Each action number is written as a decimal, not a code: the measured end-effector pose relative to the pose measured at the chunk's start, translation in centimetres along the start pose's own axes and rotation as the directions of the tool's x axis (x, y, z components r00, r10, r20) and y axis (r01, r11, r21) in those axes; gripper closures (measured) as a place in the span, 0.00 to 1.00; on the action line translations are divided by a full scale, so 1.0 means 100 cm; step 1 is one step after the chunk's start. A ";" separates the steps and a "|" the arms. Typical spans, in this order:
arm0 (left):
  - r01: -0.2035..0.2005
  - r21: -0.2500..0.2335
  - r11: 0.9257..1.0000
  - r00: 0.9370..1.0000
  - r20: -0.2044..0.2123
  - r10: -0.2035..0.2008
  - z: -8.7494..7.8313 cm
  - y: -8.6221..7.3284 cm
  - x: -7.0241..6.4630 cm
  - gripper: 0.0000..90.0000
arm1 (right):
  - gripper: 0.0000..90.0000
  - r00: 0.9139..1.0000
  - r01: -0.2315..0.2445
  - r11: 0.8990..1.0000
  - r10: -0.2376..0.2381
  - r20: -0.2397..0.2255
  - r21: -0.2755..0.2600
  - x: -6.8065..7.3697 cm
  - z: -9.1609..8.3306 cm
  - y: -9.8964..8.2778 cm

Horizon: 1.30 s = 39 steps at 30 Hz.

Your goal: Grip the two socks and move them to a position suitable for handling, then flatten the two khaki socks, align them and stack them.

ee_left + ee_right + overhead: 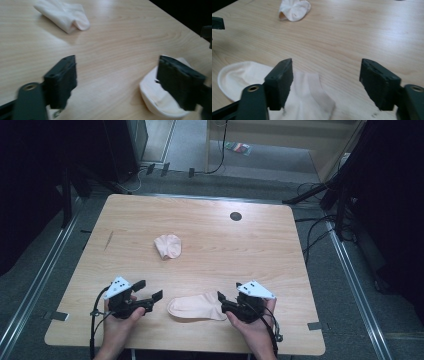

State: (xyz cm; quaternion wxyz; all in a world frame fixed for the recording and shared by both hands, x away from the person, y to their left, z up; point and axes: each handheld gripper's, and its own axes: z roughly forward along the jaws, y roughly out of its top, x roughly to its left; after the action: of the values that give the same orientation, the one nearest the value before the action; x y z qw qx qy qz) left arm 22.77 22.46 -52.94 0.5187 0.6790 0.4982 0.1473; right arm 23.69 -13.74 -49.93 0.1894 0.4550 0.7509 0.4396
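Flat sock (196, 306): laid out pale and flat in the lower middle of the high view, toe toward the left, cuff toward the right; resting on the bench (210, 250) between the two claws; pinched by neither.
Bundled sock (168, 245): seen crumpled above and left of the flat sock, toward the frame's centre; well apart from both claws; shown at upper left in both gripper views.
Left claw (150, 290): jaws spread; nothing between them but bare wood in the left gripper view; the sock's toe lies just behind its right-hand jaw there.
Right claw (220, 299): jaws spread above the cuff end; in the right gripper view the ribbed cuff (312, 97) lies under the left-hand jaw, unpinched.
Step in hand: judged to be a release of the flat sock after it was laid out, or a fresh grasp at its two ends; which one cannot be told.
Doing it well: if a grasp is meant, each claw should be lowered square over its own end, so that both layers of cloth are caught; the sock should be kept taut and flat, not dragged into wrinkles.
Hand pose: both hands enter from the lower edge, palms wrapped round the claw bodies; both claws are angled inward toward the sock, held low over the bench.
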 end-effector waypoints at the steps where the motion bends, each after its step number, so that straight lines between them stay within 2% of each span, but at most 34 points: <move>1: -0.002 -0.017 1.000 1.000 0.007 0.002 -0.001 0.003 0.005 0.14 | 0.30 1.000 -0.004 1.000 0.004 0.001 -0.010 0.003 0.002 0.005; 3: -0.017 -0.030 0.999 1.000 0.008 0.017 -0.001 0.007 0.012 0.09 | 0.31 1.000 0.001 1.000 -0.001 -0.003 -0.024 0.009 0.006 0.014; 5: -0.044 -0.028 0.999 0.999 -0.013 0.044 0.000 0.008 0.020 0.08 | 0.33 1.000 0.009 0.999 -0.009 -0.005 -0.033 0.014 0.011 0.025; 6: -0.048 -0.028 0.998 0.998 -0.037 0.047 0.000 0.007 0.024 0.08 | 0.33 1.000 0.011 0.999 -0.012 -0.004 -0.039 0.016 0.015 0.031; 8: -0.044 -0.021 0.999 0.998 -0.052 0.043 0.000 0.004 0.032 0.08 | 0.34 1.000 0.013 0.999 -0.013 0.011 -0.046 0.020 0.024 0.044; 11: -0.024 -0.024 0.999 0.997 -0.080 0.022 0.001 -0.001 0.040 0.08 | 0.39 1.000 0.027 0.999 -0.026 0.006 -0.039 0.026 0.036 0.059; 12: -0.010 -0.026 1.000 0.996 -0.084 0.008 0.000 -0.001 0.041 0.08 | 0.43 0.999 0.036 0.999 -0.036 0.005 -0.039 0.029 0.041 0.064; 15: -0.011 -0.021 1.000 0.997 -0.083 0.009 0.004 -0.002 0.040 0.08 | 0.50 0.998 0.053 0.997 -0.052 0.031 -0.061 0.036 0.051 0.075; 17: -0.018 -0.016 1.000 0.997 -0.079 0.017 0.005 -0.003 0.039 0.08 | 0.51 0.998 0.054 0.997 -0.054 0.013 -0.053 0.039 0.061 0.083; 22: -0.015 -0.021 1.000 0.997 -0.072 0.013 0.005 -0.004 0.040 0.08 | 0.54 0.998 0.060 0.998 -0.060 -0.011 -0.002 0.045 0.090 0.095; 29: 0.008 -0.023 1.000 0.997 -0.072 -0.009 0.005 -0.004 0.041 0.08 | 0.61 0.997 0.080 0.995 -0.081 0.006 0.062 0.055 0.130 0.106; 34: 0.004 -0.019 1.000 0.997 -0.071 -0.005 0.006 -0.004 0.040 0.08 | 0.61 0.998 0.063 0.991 -0.065 0.007 0.115 0.055 0.163 0.109; 39: 0.004 -0.018 1.000 0.998 -0.069 -0.005 0.006 -0.004 0.041 0.09 | 0.57 0.999 0.001 0.989 0.004 -0.034 0.148 0.049 0.190 0.111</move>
State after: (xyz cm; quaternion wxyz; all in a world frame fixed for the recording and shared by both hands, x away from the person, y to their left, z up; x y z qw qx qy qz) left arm 24.85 25.48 -54.83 0.5075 0.6679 0.5159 0.1738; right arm 39.95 1.90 -50.44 0.1419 0.4609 0.7843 0.3903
